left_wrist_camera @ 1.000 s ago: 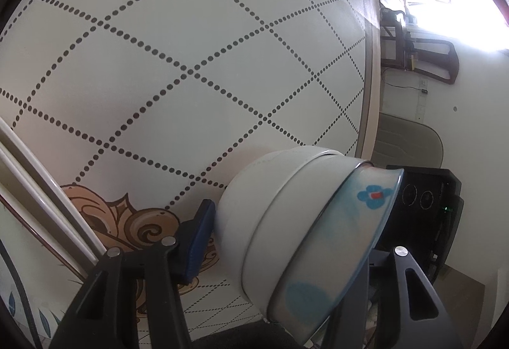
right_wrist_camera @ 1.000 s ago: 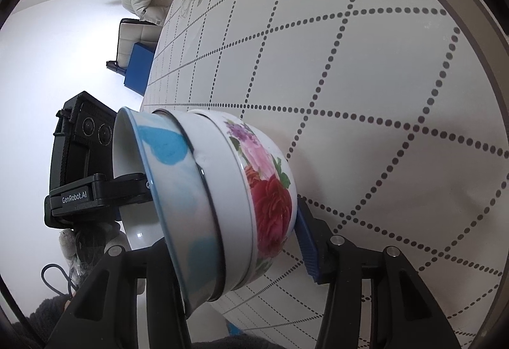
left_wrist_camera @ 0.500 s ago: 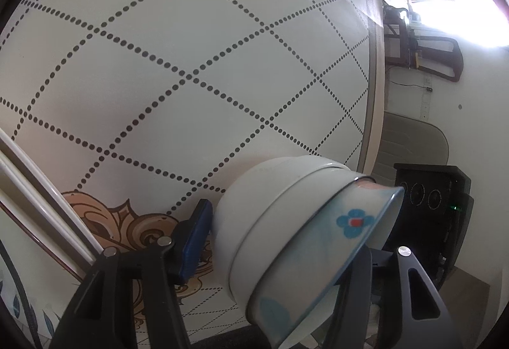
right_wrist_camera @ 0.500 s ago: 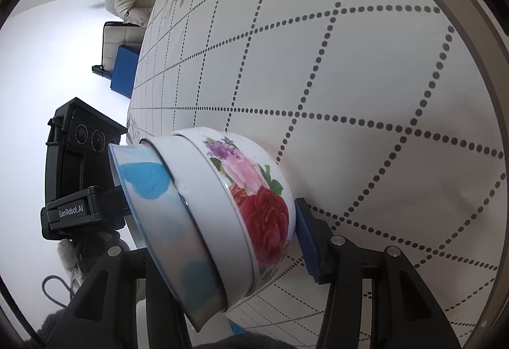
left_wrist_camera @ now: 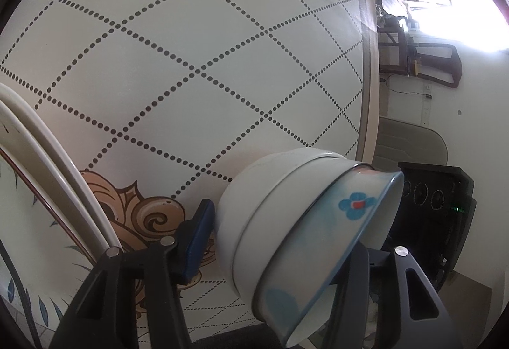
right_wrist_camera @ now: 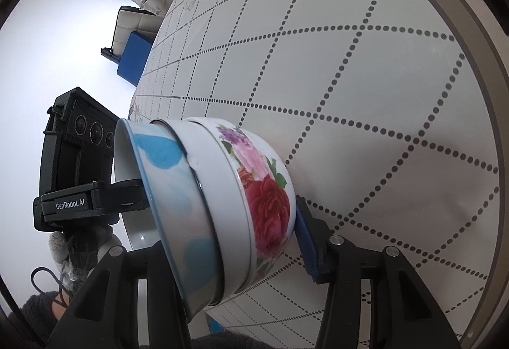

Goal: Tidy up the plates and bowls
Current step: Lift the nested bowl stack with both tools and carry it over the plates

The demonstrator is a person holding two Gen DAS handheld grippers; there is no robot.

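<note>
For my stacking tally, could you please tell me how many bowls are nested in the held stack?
3: the blue-patterned bowl innermost, a plain white bowl around it, and the rose-painted bowl outermost. A further bowl inside may be hidden.

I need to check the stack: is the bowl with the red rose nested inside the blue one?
No: in the right wrist view the blue bowl sits inside the others, and the rose bowl is outermost.
</note>
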